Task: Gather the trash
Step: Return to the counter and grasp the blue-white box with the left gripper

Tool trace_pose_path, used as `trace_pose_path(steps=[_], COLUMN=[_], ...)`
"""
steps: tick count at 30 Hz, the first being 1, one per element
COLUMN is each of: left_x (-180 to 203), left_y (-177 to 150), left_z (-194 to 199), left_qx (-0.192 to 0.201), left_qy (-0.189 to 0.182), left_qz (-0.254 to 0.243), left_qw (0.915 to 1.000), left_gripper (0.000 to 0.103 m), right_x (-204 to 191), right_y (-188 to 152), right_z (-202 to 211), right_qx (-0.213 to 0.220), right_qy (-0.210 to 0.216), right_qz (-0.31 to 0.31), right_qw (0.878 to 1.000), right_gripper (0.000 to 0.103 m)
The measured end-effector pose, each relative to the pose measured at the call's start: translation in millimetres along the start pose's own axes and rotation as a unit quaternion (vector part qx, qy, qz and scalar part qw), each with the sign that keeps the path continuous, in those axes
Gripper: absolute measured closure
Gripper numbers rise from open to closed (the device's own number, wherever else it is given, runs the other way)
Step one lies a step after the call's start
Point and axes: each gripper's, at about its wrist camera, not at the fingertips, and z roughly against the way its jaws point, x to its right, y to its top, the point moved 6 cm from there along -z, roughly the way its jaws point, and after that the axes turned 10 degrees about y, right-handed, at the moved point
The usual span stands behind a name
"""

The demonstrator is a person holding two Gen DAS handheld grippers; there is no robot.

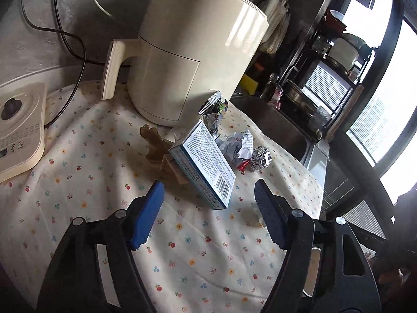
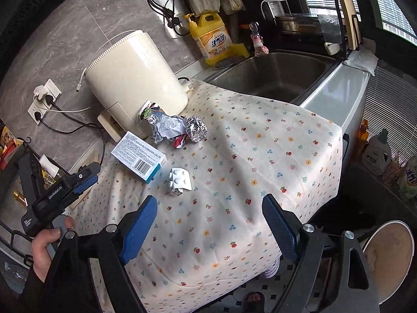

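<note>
We see a stainless sink (image 2: 273, 75) at the far right, its basin bare where it shows, and beside our right gripper (image 2: 209, 210) the rim of a round bin (image 2: 388, 260) with a pale inside, low at the near right; we cannot tell what it holds.

Our left gripper (image 1: 209, 195) hovers over the cloth (image 1: 86, 161), jaws spread wide and holding nothing, aimed at a small box (image 1: 203, 167) just ahead of its blue pads. Our right gripper also has its jaws wide apart and empty, held above the near edge of the table. In the right view the left gripper (image 2: 86, 177) shows at the near left, with a hand (image 2: 47, 247) on its grip.

The trash lies in a cluster at the foot of a cream appliance (image 1: 192, 52). The box, white with a barcode, lies nearest. Behind it sit a torn foil wrapper (image 1: 213, 109), crumpled paper (image 1: 234, 146), a foil ball (image 1: 260, 157) and a brown paper scrap (image 1: 156, 143). A white blister pack (image 2: 179, 178) lies apart, just right of the box and nearer us.

The floral cloth covers a table beside the sink. A yellow detergent jug (image 2: 211, 36) stands at the far wall, and cables run to wall sockets (image 2: 41, 101) on the left. A window fills the far right.
</note>
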Motion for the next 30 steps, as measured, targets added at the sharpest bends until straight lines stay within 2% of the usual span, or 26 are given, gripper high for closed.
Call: trace_pose_path(steps=[8, 15, 16, 18, 19, 23, 30], left_x=[-10.6, -11.8, -11.2, -9.4, -7.5, 0.1, 0.5], left_y=[22.2, 31.2, 31.9, 32.6, 32.8, 37.1, 43.6], left_z=[-36.1, -67.9, -71.3, -75.6, -76.8, -68.4, -37.5], left_qx=[-0.011, -0.026, -0.028, -0.033, -0.037, -0.022, 0.003], left_qy=[-0.005, 0.0, 0.001, -0.002, -0.006, -0.009, 0.002], left_qz=[0.001, -0.002, -0.004, -0.007, -0.01, -0.025, -0.038], left_qw=[0.9999, 0.9997, 0.9996, 0.9994, 0.9993, 0.9994, 0.9993], left_gripper=[0.041, 0.041, 0.043, 0.054, 0.064, 0.073, 0.075], right_x=[-4.4, 8.4, 9.4, 10.7, 11.5, 12.9, -4.1], right_y=[5.3, 5.7, 5.9, 6.5, 6.9, 8.3, 10.9], right_z=[-2.8, 2.5, 3.1, 3.7, 3.6, 0.1, -19.4], right_qx=[-0.001, 0.003, 0.003, 0.003, 0.003, 0.0, -0.012], right_qy=[-0.015, -0.035, -0.037, -0.04, -0.041, -0.04, -0.016], right_qz=[0.007, -0.009, -0.01, -0.01, -0.01, -0.01, 0.007], right_qw=[1.0, 0.999, 0.999, 0.999, 0.999, 0.999, 1.0], right_gripper=[0.027, 0.028, 0.028, 0.028, 0.028, 0.028, 0.028])
